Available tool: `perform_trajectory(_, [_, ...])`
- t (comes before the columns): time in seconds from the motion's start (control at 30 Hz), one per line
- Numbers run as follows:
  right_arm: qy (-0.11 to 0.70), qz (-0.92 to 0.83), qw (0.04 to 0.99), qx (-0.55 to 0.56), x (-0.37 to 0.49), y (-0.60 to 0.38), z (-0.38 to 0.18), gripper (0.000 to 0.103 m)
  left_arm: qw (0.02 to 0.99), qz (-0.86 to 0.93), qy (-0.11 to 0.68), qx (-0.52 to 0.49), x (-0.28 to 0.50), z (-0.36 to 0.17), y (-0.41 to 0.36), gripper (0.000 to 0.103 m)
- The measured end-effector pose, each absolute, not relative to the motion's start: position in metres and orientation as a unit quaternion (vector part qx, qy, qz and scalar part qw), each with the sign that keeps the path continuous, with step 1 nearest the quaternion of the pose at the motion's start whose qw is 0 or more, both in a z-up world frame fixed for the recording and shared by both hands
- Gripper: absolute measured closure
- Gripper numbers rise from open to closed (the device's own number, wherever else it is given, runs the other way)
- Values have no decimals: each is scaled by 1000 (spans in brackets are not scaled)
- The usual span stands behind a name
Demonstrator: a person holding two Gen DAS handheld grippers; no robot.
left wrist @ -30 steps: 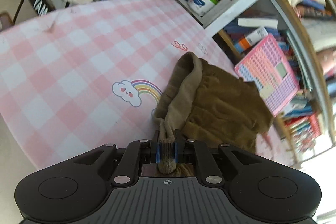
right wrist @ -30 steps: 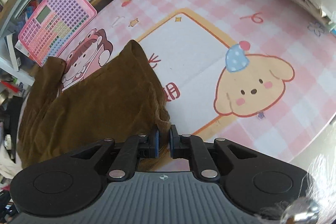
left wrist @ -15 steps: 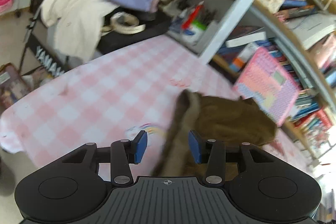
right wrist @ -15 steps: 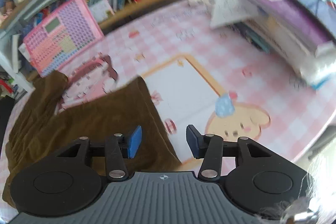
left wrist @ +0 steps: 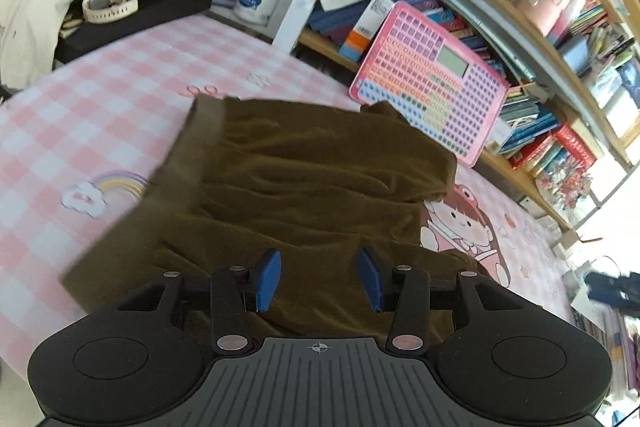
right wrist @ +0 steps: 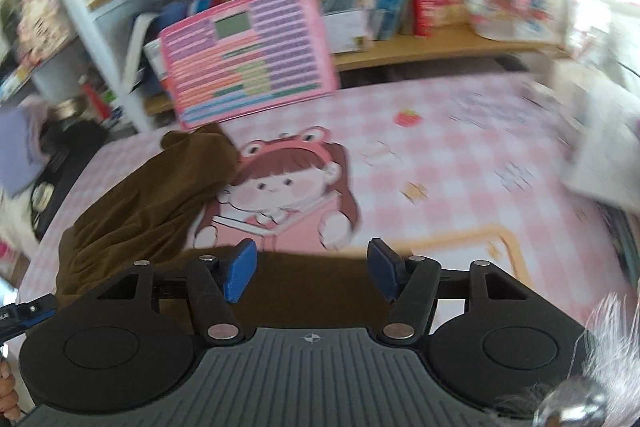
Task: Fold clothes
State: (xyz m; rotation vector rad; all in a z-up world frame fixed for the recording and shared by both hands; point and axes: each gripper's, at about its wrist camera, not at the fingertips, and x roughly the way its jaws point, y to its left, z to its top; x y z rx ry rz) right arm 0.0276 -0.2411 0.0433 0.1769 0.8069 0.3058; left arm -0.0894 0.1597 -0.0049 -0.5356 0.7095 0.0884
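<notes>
1. Pink checked tablecloth (left wrist: pixel 100 75) with cartoon prints, cluttered bookshelf (left wrist: pixel 500 39) behind.
2. Brown garment (left wrist: pixel 304 187) lies folded on the cloth, near pink keyboard toy (left wrist: pixel 432 75).
3. Left gripper (left wrist: pixel 319 281) released, jaws apart above garment, gripping nothing.
4. Right gripper (right wrist: pixel 312 271) jaws just opening, nothing between them.

Each tool (left wrist: pixel 319 279) is black, ribbed on top, with silver screws, round caps and blue pads (right wrist: pixel 240 270).

The left wrist camera sits behind its jaws, tilted down and close over the brown garment (left wrist: pixel 304 187), with the shelves (left wrist: pixel 500 27) beyond. The right wrist camera, blurred, looks from behind its jaws across the tablecloth (right wrist: pixel 440 155) toward the shelves. Both views take in the garment, the cloth's girl print (right wrist: pixel 280 187) and the pink board (left wrist: pixel 432 83) beyond the jaws.
</notes>
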Motion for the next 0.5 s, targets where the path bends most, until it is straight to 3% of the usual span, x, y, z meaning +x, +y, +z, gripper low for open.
perform_trajectory(0.2, [410, 230, 881, 53, 117, -195, 26, 31, 897, 103, 354, -244, -75, -7, 133, 59])
perform_trajectory(0.5, [412, 340, 845, 17, 197, -106, -5, 26, 875, 172, 393, -224, -67, -25, 119, 59])
